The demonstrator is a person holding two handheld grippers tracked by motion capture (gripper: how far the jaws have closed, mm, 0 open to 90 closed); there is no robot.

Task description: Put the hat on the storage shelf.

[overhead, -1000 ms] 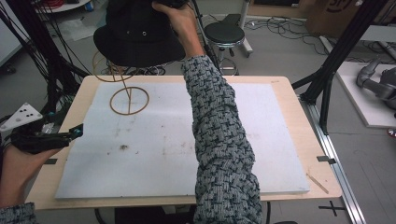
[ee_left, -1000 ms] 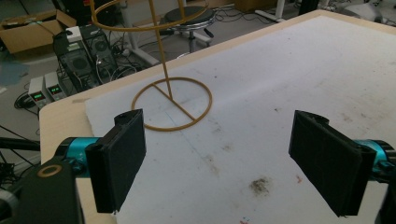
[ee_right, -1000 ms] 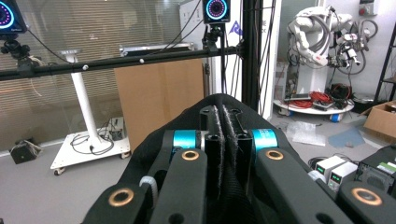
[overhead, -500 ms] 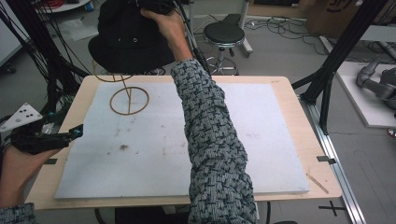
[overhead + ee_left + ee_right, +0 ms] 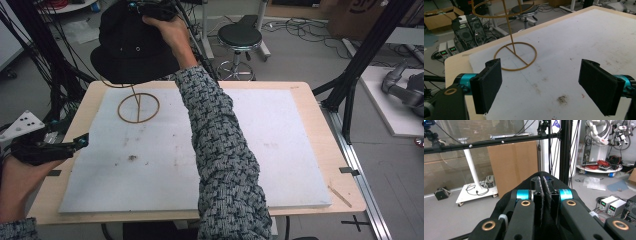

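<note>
Hat [image 5: 131,47] – one, stand [image 5: 138,107] – one, seemingly apart

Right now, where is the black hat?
In the high view the black hat hangs at upper left, pinched by the right gripper above the wire stand.

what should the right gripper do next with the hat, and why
Probably lower the hat a little further, centred over the stand. The right gripper is shut on its fabric, and the hat hangs above the stand's top ring, not clearly resting on it.
</note>
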